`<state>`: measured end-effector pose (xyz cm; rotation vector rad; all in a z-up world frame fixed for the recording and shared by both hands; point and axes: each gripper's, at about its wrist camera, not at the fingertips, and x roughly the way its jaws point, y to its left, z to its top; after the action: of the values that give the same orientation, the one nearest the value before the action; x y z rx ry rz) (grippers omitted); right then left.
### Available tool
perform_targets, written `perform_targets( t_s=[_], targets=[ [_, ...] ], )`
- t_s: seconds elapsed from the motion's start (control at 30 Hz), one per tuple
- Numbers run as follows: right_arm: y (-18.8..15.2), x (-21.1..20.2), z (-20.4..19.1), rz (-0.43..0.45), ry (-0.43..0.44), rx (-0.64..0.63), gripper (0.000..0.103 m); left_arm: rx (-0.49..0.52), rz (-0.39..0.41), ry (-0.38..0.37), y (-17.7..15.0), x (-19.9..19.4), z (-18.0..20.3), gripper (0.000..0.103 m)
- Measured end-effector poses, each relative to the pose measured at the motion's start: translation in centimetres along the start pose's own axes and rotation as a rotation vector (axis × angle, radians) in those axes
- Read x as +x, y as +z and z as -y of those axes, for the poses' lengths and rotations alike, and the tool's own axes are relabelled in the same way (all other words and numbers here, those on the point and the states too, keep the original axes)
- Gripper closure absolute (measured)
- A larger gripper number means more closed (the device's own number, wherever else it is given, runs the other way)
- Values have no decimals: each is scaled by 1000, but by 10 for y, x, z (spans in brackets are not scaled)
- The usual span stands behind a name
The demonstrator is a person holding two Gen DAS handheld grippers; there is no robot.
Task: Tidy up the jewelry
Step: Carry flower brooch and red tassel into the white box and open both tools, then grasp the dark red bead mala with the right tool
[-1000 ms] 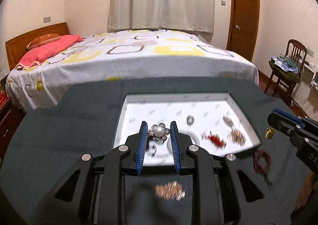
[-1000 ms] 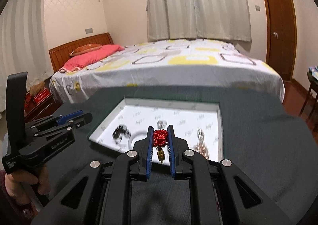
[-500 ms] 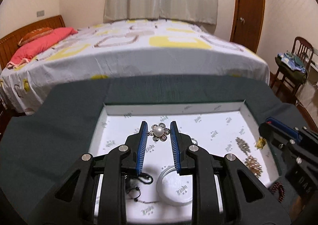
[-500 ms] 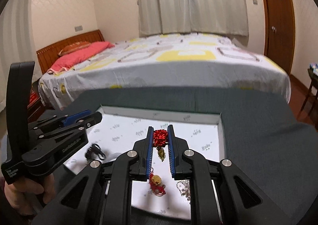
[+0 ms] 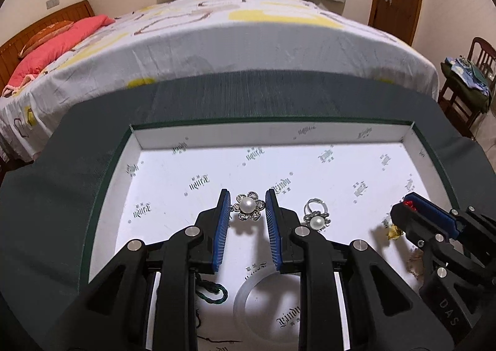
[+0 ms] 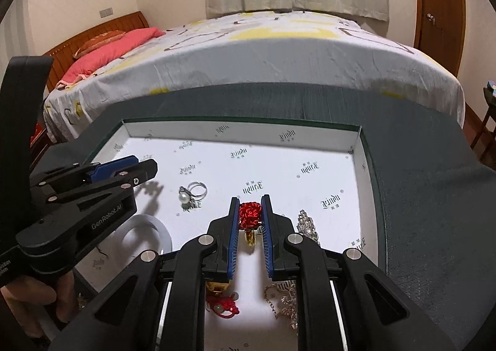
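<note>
I hold both grippers above the white tray [image 5: 161,146], which lies on a dark green cloth [image 5: 77,196] in front of a bed [image 5: 248,41]. My left gripper [image 5: 247,206] is narrow and clamps a flower brooch with a pearl [image 5: 250,206] between its blue pads; the brooch hangs over the tray floor. My right gripper [image 6: 250,215] is almost closed on a red knotted charm [image 6: 250,215], and a small gold piece [image 6: 251,237] hangs under the knot. In the left camera this gripper [image 5: 409,208] shows at the right side of the tray, with the red charm at its tip. On the tray floor lies a pearl ring [image 5: 316,217], just beside the left gripper. A clear round lid [image 5: 269,304], a dark green cord [image 5: 214,290], a red tassel piece [image 6: 223,307] and some sparkling pieces [image 6: 307,224] also lie in the tray.
</note>
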<state>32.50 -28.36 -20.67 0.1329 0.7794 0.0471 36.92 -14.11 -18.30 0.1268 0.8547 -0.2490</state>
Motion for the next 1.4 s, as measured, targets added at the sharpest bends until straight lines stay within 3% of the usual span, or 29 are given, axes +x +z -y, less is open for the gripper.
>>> perform_targets(
  t_s=[0.53, 0.73, 0.77, 0.83, 1.1, 1.4],
  targets=[
    [2, 7, 3, -18, -9, 9, 87, 14, -36, 10, -1, 7, 0, 77],
    [1, 7, 5, -18, -6, 18, 84, 14, -27, 10, 0, 5, 1, 60],
    [1, 7, 5, -13, -8, 22, 69, 12, -23, 11, 1, 4, 1, 55],
    [0, 4, 6, 5, -10, 25, 56, 7, -16, 11, 1, 3, 1, 53],
    [1, -4, 7, 24, -13, 26, 56, -17, 5, 10, 0, -6, -2, 39],
    [0, -27, 7, 66, -24, 23, 56, -13, 75, 27, -3, -36, -3, 30]
  ],
)
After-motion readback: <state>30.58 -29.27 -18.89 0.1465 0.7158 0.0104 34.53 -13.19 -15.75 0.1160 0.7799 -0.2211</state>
